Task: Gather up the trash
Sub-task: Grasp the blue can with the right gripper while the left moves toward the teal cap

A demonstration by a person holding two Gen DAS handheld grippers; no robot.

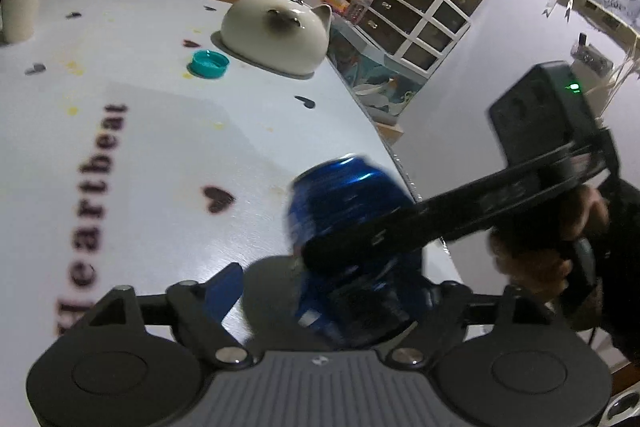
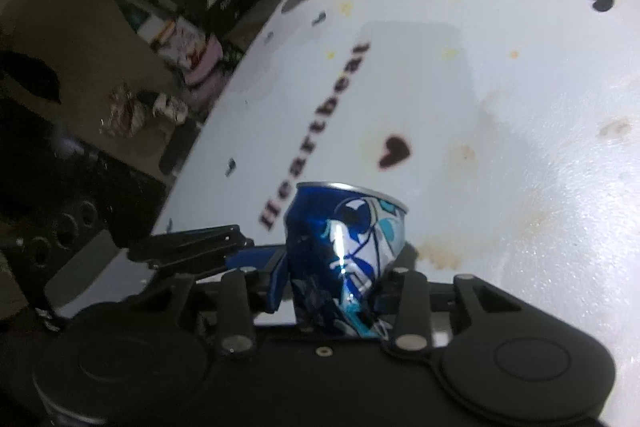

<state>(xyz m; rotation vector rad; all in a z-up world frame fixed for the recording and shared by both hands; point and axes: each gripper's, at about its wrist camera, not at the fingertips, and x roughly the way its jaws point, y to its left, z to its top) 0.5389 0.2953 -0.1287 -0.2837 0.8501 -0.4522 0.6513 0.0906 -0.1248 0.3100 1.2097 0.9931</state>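
A dented blue drink can (image 2: 344, 239) stands upright near the edge of the white table (image 2: 500, 147) printed "Heartbeat". My right gripper (image 2: 338, 271) is shut on its crushed lower half, pads pressing both sides. In the left wrist view the same can (image 1: 352, 195) sits between the fingers of my left gripper (image 1: 336, 279), which stands open; its left pad is clear of the can. A finger (image 1: 440, 215) of the right gripper crosses in front of the can from the right. One black finger (image 2: 192, 247) of the left gripper shows left of the can.
A teal bottle cap (image 1: 208, 63) lies on the table in front of a white cat-shaped dome (image 1: 276, 35). A cream cup (image 1: 20, 7) stands at the far left corner. Past the table's right edge are a drawer unit (image 1: 416, 23) and a hand (image 1: 540, 239).
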